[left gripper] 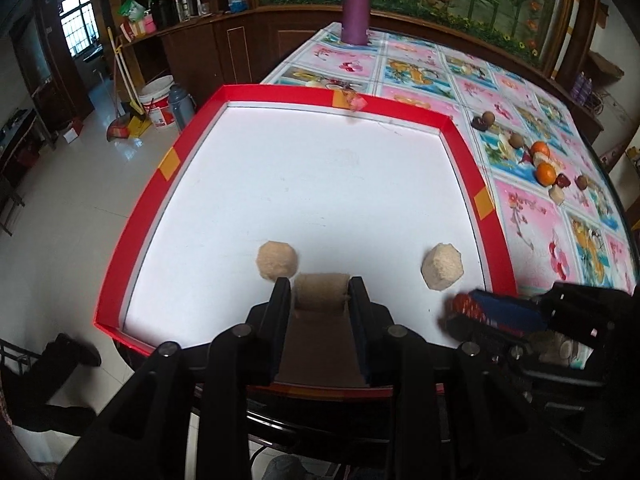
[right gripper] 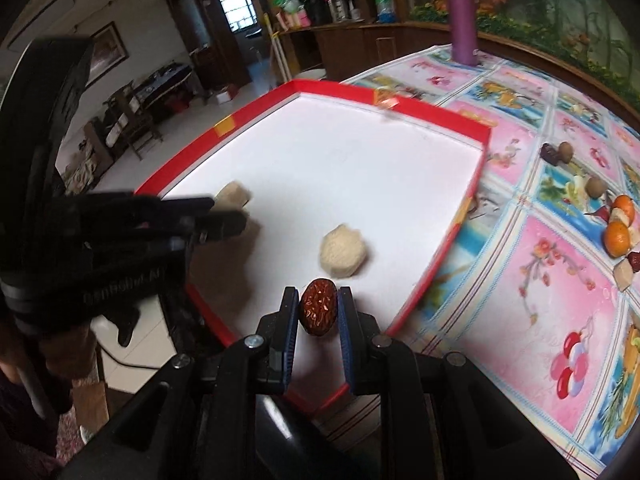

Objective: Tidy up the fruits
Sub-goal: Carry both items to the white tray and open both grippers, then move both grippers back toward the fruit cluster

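Observation:
A red-rimmed white tray lies on the table; it also shows in the right wrist view. My left gripper is shut on a tan cylindrical piece just over the tray's near edge. Two pale beige lumps rest in the tray, one just left of it and one to the right. My right gripper is shut on a dark red date above the tray's near right corner. In the right wrist view the left gripper is at the left.
Loose fruits lie on the flowered tablecloth right of the tray: two oranges, brown round fruits, dates and pale pieces. A purple bottle stands at the table's far edge. The floor drops away left of the tray.

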The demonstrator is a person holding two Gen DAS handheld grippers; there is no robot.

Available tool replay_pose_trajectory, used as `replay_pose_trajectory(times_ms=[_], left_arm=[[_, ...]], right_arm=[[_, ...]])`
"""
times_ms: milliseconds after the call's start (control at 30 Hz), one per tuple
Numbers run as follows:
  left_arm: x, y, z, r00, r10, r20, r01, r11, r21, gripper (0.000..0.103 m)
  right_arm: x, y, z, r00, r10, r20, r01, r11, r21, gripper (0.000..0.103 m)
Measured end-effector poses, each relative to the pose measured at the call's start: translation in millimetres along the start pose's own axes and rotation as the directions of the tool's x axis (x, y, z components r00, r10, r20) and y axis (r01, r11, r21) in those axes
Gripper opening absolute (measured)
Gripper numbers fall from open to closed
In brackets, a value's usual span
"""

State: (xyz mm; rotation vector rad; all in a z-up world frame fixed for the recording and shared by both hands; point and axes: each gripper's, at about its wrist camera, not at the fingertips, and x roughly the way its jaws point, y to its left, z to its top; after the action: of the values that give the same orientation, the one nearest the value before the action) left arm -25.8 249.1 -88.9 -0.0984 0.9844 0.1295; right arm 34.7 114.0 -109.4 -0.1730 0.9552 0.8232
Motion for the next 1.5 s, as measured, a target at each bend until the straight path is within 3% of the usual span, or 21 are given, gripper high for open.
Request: replay_pose_trajectory(times_ms=[167,567,667,800,867,900,1033,1167,1333,1500], left_arm=[[-7,4,3,1.0,0.01,0.022,-0.01,1.0,-0.001,0.048],[-24,18,10,0.997,0.029,0.073,-0.026,0.999,-0.038,0.048],[-25,12,12,0.997,0.017,0.074,-0.015,1.0,-0.027,0.048],[-27,-5,13,0.997,-0.014,0.076,0.014,1.0,0.009,0.048],[-29,-14,14,0.996,-0.035,0.08,0.033,0.999,0.027,0.048],[-30,-22,14,0.995,-0.054,0.081,0.051,0.998,0.042,0.05],[-35,-52,15,0.988,-0.124,0.088,0.113,0.986,0.123,0.056],[-38,-84,16,0.98,-0.185,0.078,0.166,0.965,0.204,0.057],[-37,-128,19,0.973,-0.228,0.033,0.208,0.934,0.29,0.058],[-43,-171,18,0.964,-0.266,0.007,0.246,0.901,0.358,0.059]], right_arm=[[0,9,-4,1.0,-0.013,-0.024,0.012,0.999,-0.045,0.019],[4,-1,-11,0.989,0.055,-0.139,-0.048,0.998,0.051,0.018],[-3,0,-13,0.993,0.047,-0.107,-0.042,0.998,0.054,0.019],[-17,-6,-9,0.993,0.104,-0.056,-0.1,0.992,0.07,0.025],[-34,-16,-9,0.997,0.081,0.009,-0.082,0.994,0.073,0.05],[-41,-22,-9,0.997,0.068,0.036,-0.071,0.994,0.084,0.055],[-74,-61,-14,0.992,0.011,0.126,-0.035,0.981,0.189,0.056],[-109,-99,-27,0.973,-0.145,0.182,0.088,0.954,0.288,0.056],[-147,-134,-50,0.943,-0.253,0.218,0.149,0.903,0.403,0.056],[-160,-156,-66,0.93,-0.304,0.207,0.185,0.873,0.451,0.056]])
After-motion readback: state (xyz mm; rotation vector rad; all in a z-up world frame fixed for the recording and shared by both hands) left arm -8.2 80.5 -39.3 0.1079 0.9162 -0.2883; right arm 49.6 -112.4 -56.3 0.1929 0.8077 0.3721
